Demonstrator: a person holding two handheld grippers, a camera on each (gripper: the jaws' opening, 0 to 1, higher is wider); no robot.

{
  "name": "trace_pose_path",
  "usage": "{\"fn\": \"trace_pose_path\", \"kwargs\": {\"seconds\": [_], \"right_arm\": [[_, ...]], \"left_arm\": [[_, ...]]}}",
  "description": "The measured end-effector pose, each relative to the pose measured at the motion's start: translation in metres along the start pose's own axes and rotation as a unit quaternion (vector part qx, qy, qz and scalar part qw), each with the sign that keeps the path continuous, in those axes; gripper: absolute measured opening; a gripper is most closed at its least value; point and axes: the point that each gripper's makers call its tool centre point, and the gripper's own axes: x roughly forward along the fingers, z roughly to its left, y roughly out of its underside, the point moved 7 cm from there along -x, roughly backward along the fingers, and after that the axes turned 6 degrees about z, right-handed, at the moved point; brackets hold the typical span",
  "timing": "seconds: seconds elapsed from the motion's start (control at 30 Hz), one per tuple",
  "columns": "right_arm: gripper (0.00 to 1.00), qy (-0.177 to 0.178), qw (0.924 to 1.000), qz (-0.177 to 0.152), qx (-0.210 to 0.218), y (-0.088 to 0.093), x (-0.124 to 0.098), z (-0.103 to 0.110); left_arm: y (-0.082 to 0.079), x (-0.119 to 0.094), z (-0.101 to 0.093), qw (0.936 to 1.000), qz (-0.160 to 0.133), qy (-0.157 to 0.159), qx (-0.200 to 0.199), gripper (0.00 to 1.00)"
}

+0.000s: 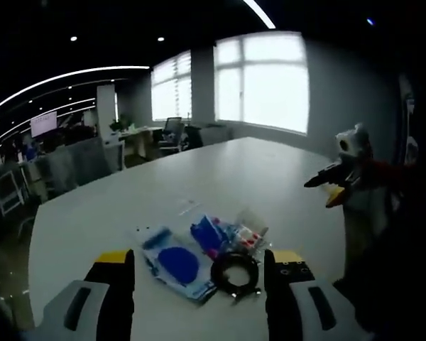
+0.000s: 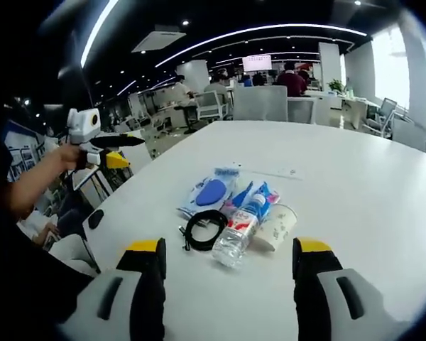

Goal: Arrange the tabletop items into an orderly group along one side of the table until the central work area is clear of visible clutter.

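The clutter sits as one loose heap on the desk (image 2: 355, 185), well in from every edge that shows — roughly mid-desk. Nothing is lined up along a side yet, so the task looks barely begun, if at all.

Heap, per the right gripper view: a bottle (image 2: 243, 231) lying flat, a paper cup (image 2: 275, 227) on its side touching the bottle, a coiled black cable (image 2: 206, 229) just beside the bottle on the other side. Behind these, a clear pack w/ a blue disc (image 2: 209, 192) and a blue-red pouch (image 2: 254, 197); a thin paper strip (image 2: 273, 171) lies a bit apart, farther in. The left gripper view gives the same lot from the opposite side: cable (image 1: 235, 272) nearest, pack (image 1: 176, 263) beside it, pouch (image 1: 214, 233) behind. The items touch or overlap — no order to them.

Left gripper (image 1: 199, 273): jaws spread wide, empty, hanging above the desk w/ the heap seen between them. In the right gripper view it is held up in a hand, off past the desk's near edge.
Right gripper (image 2: 229, 264): jaws also spread, nothing held, aimed at the heap. In the left gripper view it sits raised at the far right, clear of the desk.

Left to do, in my judgement: everything — pick a side, move each item there one at a time, stand the bottle and cup up, set the flat things in a row. The bottle and cup may roll when nudged.
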Motion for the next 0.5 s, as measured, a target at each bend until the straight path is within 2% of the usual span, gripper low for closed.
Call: {"fn": "trace_pose_path", "kwargs": {"seconds": [0.07, 0.17, 0.3, 0.5], "right_arm": [[0.67, -0.005, 0.9999, -0.002, 0.01, -0.002, 0.004, 0.005], [0.67, -0.012, 0.9998, -0.008, 0.015, -0.006, 0.009, 0.012], [0.67, -0.014, 0.9996, -0.014, 0.019, -0.012, 0.018, 0.021], [0.65, -0.023, 0.9994, -0.016, 0.021, -0.016, 0.032, 0.036]], "left_arm": [[-0.001, 0.005, 0.004, 0.9999, 0.003, 0.009, 0.005, 0.7], [-0.001, 0.014, 0.017, 0.9995, -0.003, 0.031, -0.009, 0.68], [-0.007, 0.022, 0.017, 0.999, 0.009, 0.036, 0.023, 0.67], [-0.011, 0.034, 0.03, 0.9979, 0.013, 0.049, 0.042, 0.62]]}}
